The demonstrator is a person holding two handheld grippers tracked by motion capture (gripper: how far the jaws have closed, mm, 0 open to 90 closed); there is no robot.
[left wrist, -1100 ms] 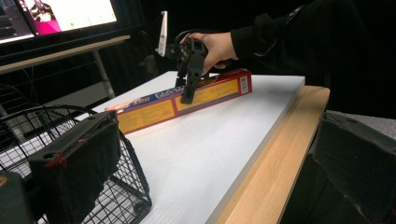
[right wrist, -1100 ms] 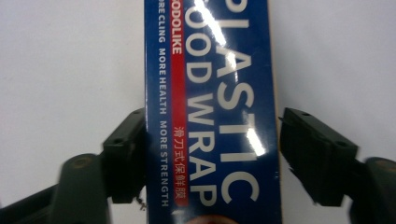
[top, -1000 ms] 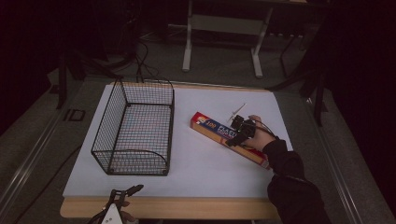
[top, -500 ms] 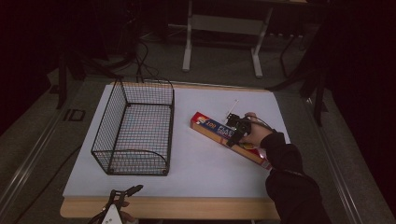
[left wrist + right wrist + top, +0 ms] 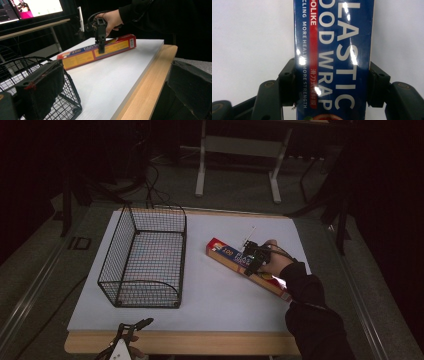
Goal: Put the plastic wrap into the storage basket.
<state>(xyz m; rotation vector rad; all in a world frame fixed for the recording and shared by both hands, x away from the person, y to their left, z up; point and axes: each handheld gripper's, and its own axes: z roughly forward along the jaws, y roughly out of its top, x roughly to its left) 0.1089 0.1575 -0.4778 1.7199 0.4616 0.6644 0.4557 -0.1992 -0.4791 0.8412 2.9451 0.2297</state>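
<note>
A long blue, red and yellow plastic wrap box [image 5: 227,255] lies slantwise on the white table top, right of centre. My right gripper [image 5: 251,261] points down on the box's middle. Its jaws have just been closing and now press on both long sides of the box [image 5: 334,50]. The left gripper view shows the same grip from the side, with the right gripper [image 5: 101,48] standing upright on the box [image 5: 80,55]. My left gripper [image 5: 132,330] hangs at the table's near edge, jaws wide apart and with nothing between them.
A black wire basket [image 5: 182,255] stands on the left half of the table, its corner close to my left gripper's jaw [image 5: 72,100]. The wooden table edge [image 5: 145,87] runs along the near side. Desk legs and cables lie beyond the far edge.
The right hand has settled slightly onto the box. The left gripper, the basket and the box have stayed where they were.
</note>
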